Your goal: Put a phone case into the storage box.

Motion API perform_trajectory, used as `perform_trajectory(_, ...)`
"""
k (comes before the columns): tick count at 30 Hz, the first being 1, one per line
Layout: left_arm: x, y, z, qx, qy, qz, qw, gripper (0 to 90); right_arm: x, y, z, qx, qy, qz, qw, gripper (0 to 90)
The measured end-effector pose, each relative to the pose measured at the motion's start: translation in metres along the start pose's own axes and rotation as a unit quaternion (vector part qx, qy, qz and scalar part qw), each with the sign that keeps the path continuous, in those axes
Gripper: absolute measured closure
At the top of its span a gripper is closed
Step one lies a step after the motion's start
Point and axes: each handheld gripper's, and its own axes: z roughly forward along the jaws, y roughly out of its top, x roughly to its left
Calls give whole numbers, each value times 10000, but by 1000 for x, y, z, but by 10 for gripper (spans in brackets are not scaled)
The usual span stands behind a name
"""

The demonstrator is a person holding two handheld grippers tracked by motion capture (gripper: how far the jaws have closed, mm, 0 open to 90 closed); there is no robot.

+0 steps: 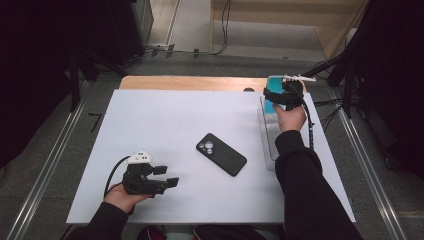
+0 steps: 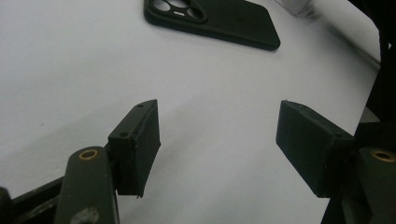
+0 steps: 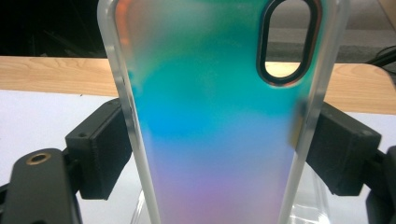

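A black phone [image 1: 221,154] lies face down in the middle of the white mat [image 1: 165,115], camera end toward the far left. In the left gripper view the phone [image 2: 219,18] sits ahead of the jaws. My left gripper [image 1: 166,176] rests low at the mat's near left, pointing right, open with nothing between its pads [image 2: 217,140]. At the far right my right gripper [image 1: 274,95] is shut on a translucent teal-to-purple phone case [image 3: 210,93], its pads pressing both long edges. The case [image 1: 275,80] is held upright over a clear plastic holder [image 1: 267,135].
The bare wooden table edge [image 1: 190,82] runs behind the mat. The clear holder stands along the mat's right side. Cables [image 1: 325,107] lie on the floor beyond the table's right edge, and metal rails [image 1: 45,170] flank both sides.
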Motion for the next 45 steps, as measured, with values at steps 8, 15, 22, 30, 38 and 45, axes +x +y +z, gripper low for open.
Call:
perform_trajectory(8, 0, 0, 0, -13, -20, -8, 10000, 306, -1, -1, 15, 168, -38, 93, 9998, 137)
perform_trajectory(15, 0, 0, 0, -12, -23, -12, 10000, 306, -5, 0, 21, 144, -48, 259, 9996, 138)
perform_trajectory(22, -1, 0, 1, 12, -55, 15, 10000, 306, -5, -3, 26, 245, -12, 157, 9996, 138)
perform_trajectory(30, -1, 1, 2, 25, -34, 18, 10000, 306, -1, -4, 28, 255, -127, 17, 9996, 137)
perform_trajectory(38, -1, 1, 2, -10, -38, -6, 10000, 306, -3, -5, 29, 243, -126, 17, 9996, 113)
perform_trajectory(45, -1, 1, 2, 14, -24, 0, 10000, 306, -4, -4, 28, 252, -129, 22, 9996, 98)
